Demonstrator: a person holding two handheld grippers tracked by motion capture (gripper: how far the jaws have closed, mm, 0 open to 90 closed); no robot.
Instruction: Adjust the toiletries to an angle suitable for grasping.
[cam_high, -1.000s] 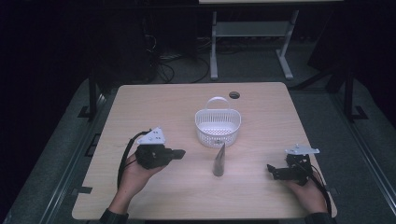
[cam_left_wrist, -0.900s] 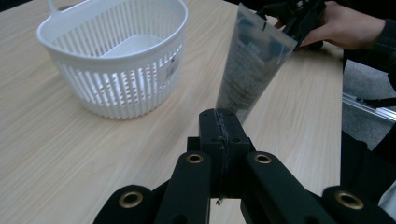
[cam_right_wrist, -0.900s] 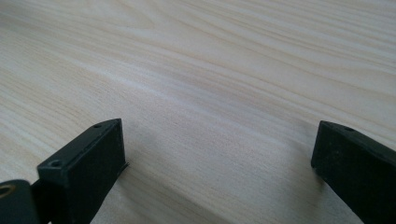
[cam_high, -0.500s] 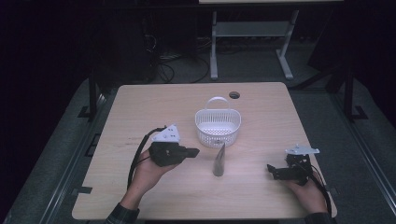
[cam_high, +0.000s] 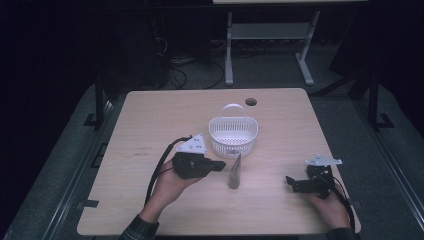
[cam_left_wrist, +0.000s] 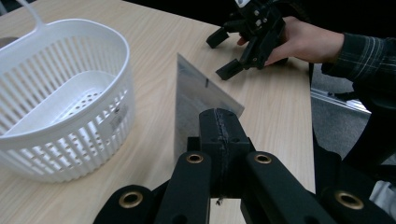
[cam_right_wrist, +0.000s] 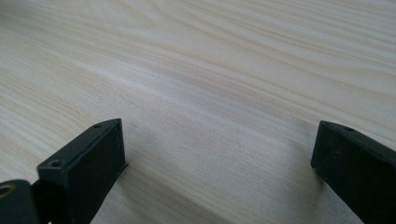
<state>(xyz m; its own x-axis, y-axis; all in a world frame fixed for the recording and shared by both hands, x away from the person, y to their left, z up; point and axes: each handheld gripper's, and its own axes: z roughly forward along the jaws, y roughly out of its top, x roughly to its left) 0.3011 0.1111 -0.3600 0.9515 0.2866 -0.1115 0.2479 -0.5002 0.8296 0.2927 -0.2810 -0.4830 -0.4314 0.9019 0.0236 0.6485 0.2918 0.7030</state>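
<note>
**Left gripper closing in on the silver pouch**

We are holding the left gripper (cam_high: 216, 165) near the middle of the table (cam_high: 150, 115), its jaws pressed tight together with nothing between them — in the left gripper view (cam_left_wrist: 219, 122) the closed tips are sitting just in front of the silver pouch (cam_left_wrist: 196, 100). The pouch (cam_high: 234, 172) is lying on the bare wood just toward the near edge from the white basket (cam_high: 233, 135), narrow end pointing at the basket, and we cannot tell whether the tips are touching it. The basket is standing upright near the centre, a little toward the far edge, with its handle raised.

We are resting the right gripper (cam_high: 291, 183) close to the near right corner — its jaws (cam_right_wrist: 219, 163) are standing wide apart over plain wood, holding nothing.
</note>
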